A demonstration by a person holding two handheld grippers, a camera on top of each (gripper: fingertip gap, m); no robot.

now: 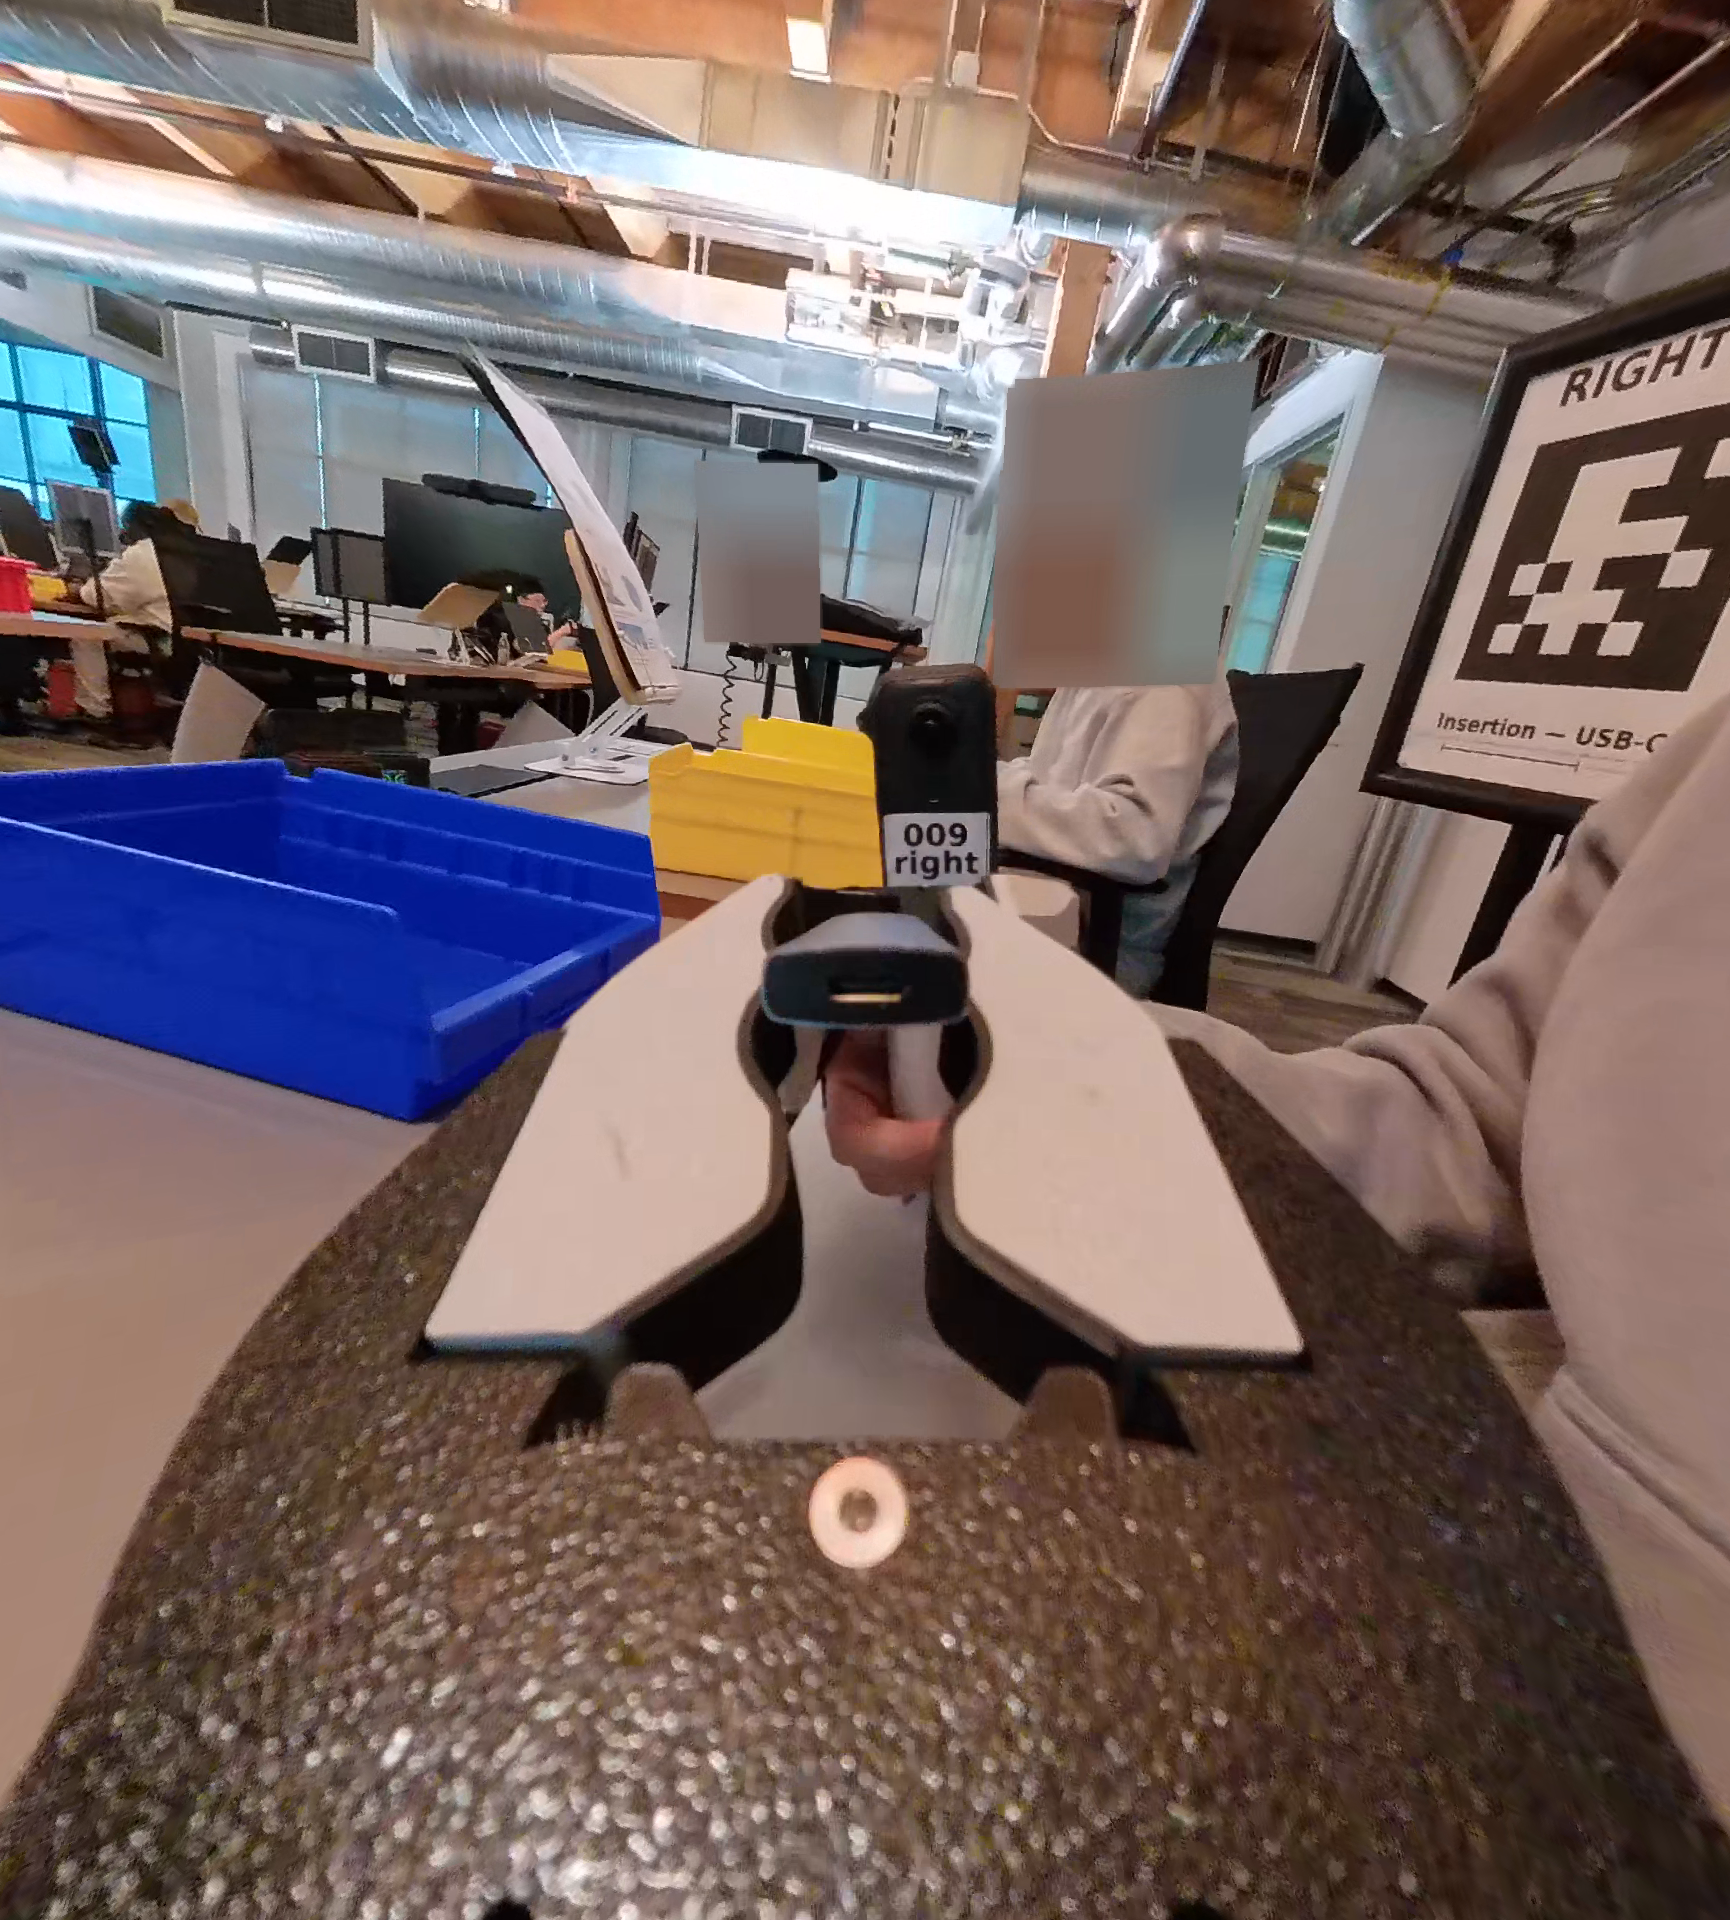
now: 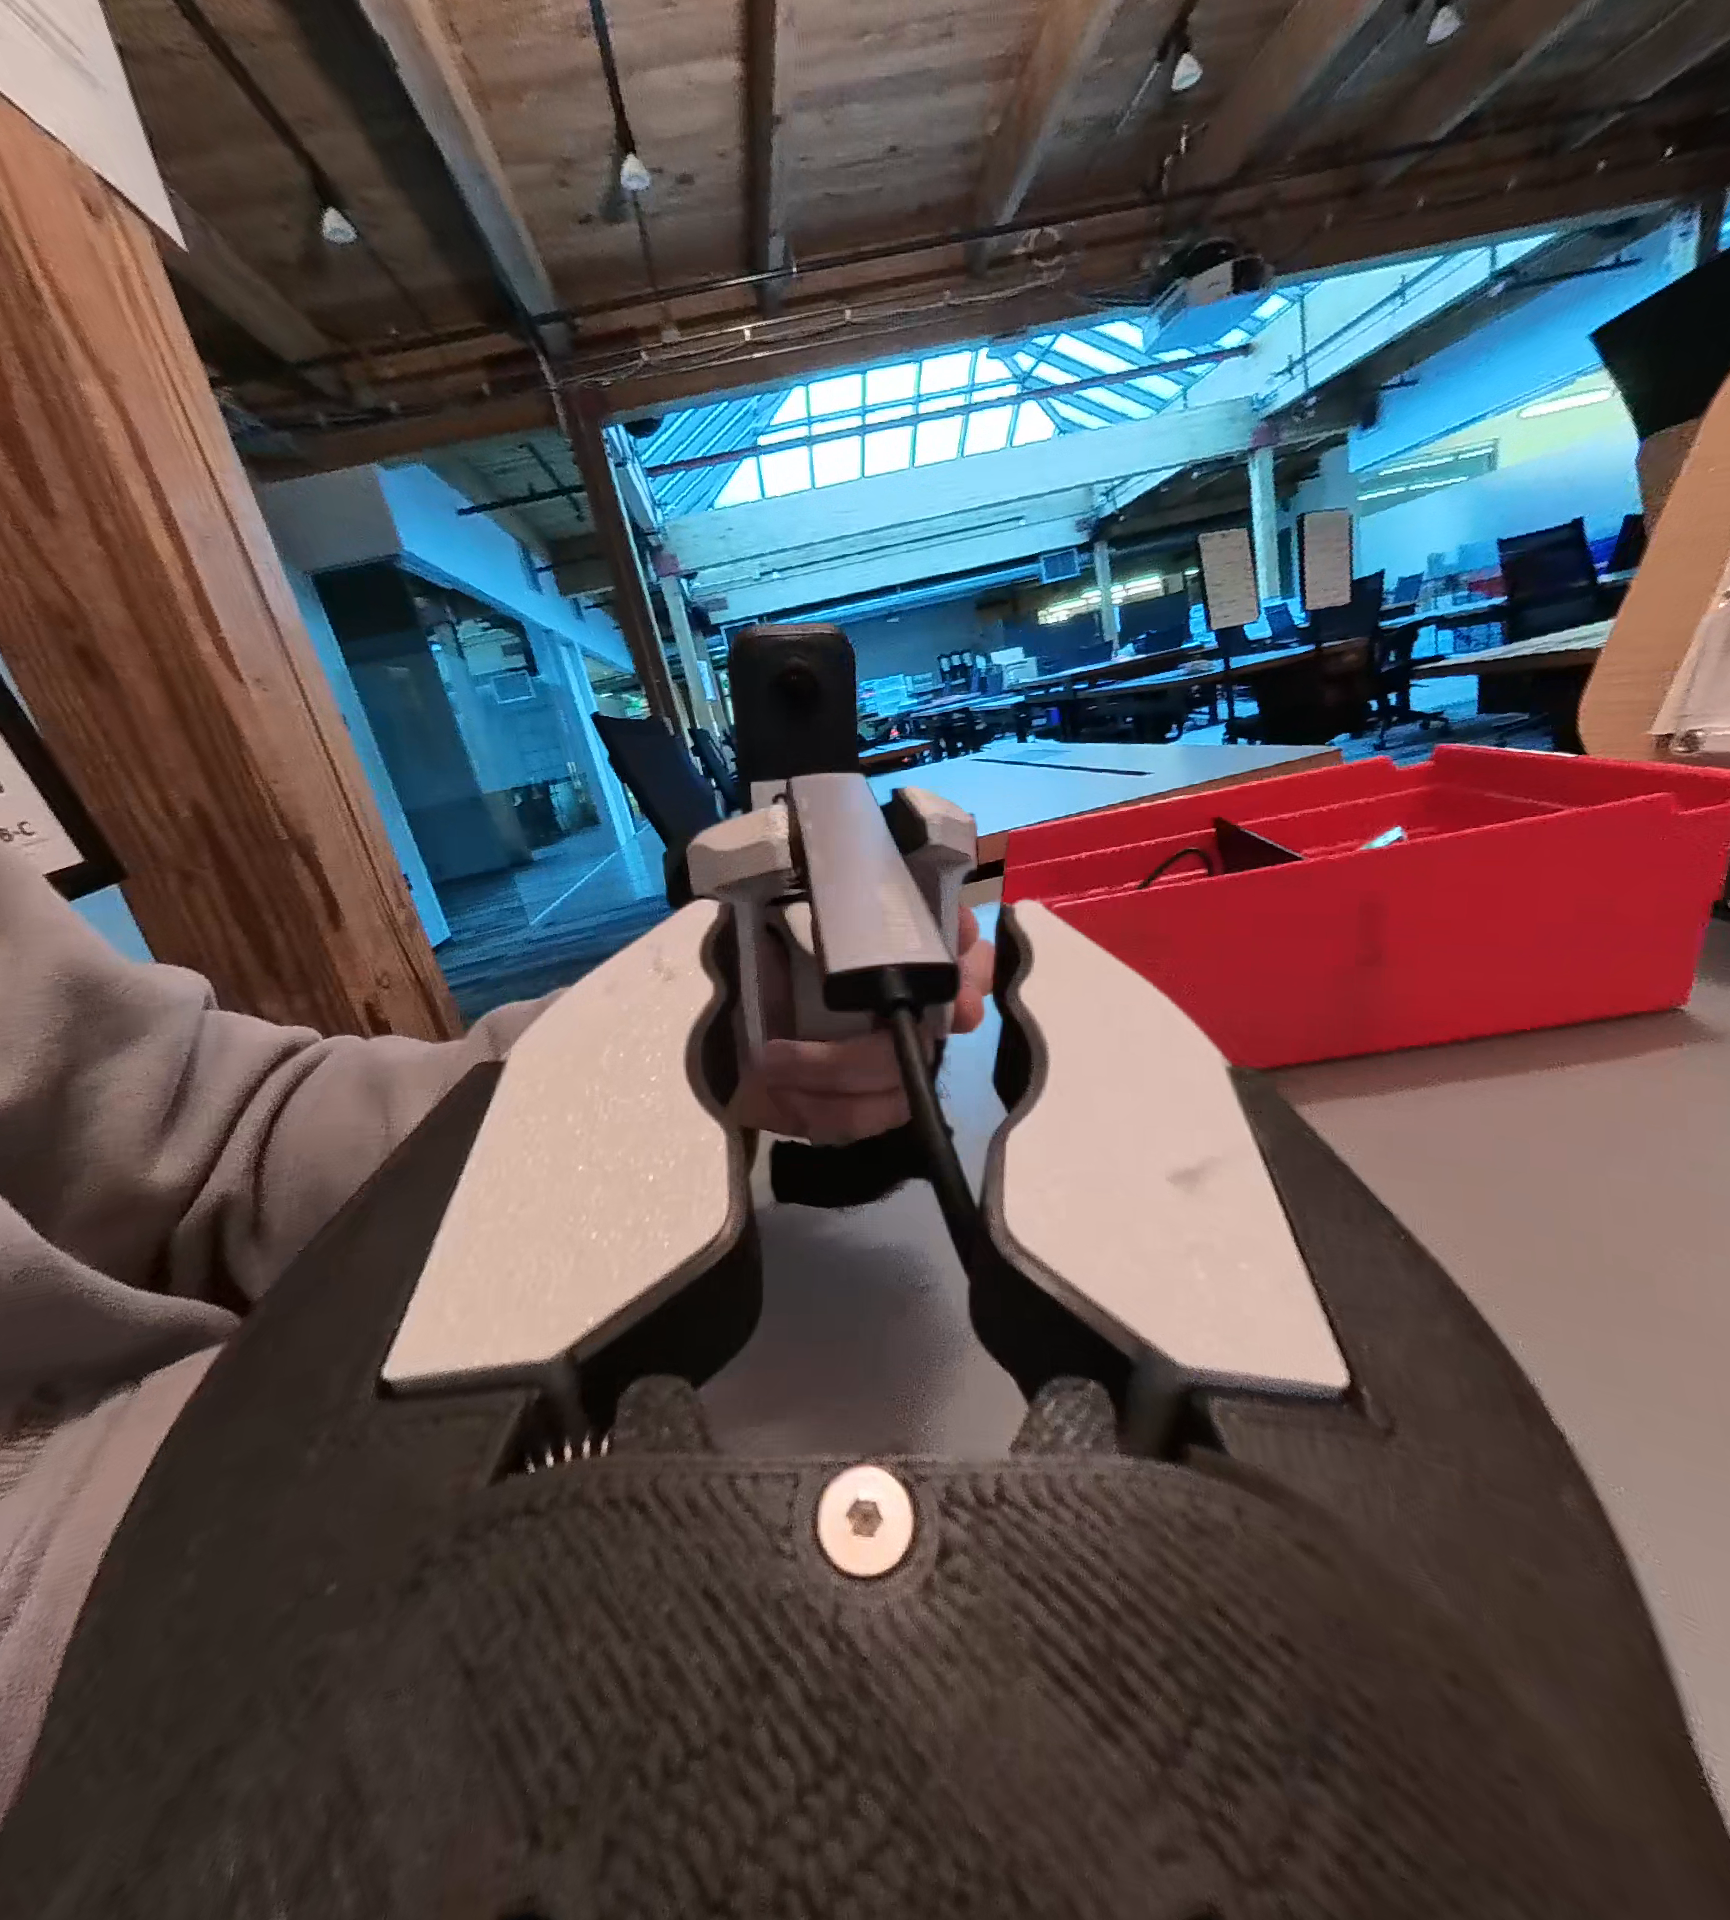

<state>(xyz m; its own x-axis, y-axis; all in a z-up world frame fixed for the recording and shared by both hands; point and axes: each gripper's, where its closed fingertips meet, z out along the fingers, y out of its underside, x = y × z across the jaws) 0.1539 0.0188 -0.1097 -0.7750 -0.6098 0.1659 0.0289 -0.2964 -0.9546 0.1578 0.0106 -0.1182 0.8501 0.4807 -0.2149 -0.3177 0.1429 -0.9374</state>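
Left gripper [image 1: 866, 914]: jaws closed on a grey hub [image 1: 866, 982], pinched near the fingertips at frame centre, with a slot port on the end facing this camera. In the right wrist view the same hub [image 2: 871, 894] points at the lens, held from behind by the far grey fingers, with a hand [image 2: 840, 1081] below it. A black cable [image 2: 928, 1091] leaves the hub's near end and drops into the gap of the right gripper [image 2: 861, 920]. The right jaws are spread wide and grip nothing. The cable runs close to the inner edge of the finger on the frame's right; whether it touches can't be told. Both grippers are up off the grey surface [image 1: 113, 1247] and face each other. Blue bin [image 1: 269, 914] sits at mid left and a yellow bin [image 1: 757, 821] behind the hub. Framed black-and-white marker sign [image 1: 1619, 540] stands at upper right, with a grey sleeve [image 1: 1567, 987] at right. Red bin [image 2: 1360, 935] at mid right of the right view holds dark bits and a wire. Wooden post [image 2: 113, 623] at left. Risks, as a judgement: the hub is smooth and held only at the tips, so a tug on the cable could twist or slip it out. The loose cable could also snag on the open right finger, and the two grippers are close enough to bump.
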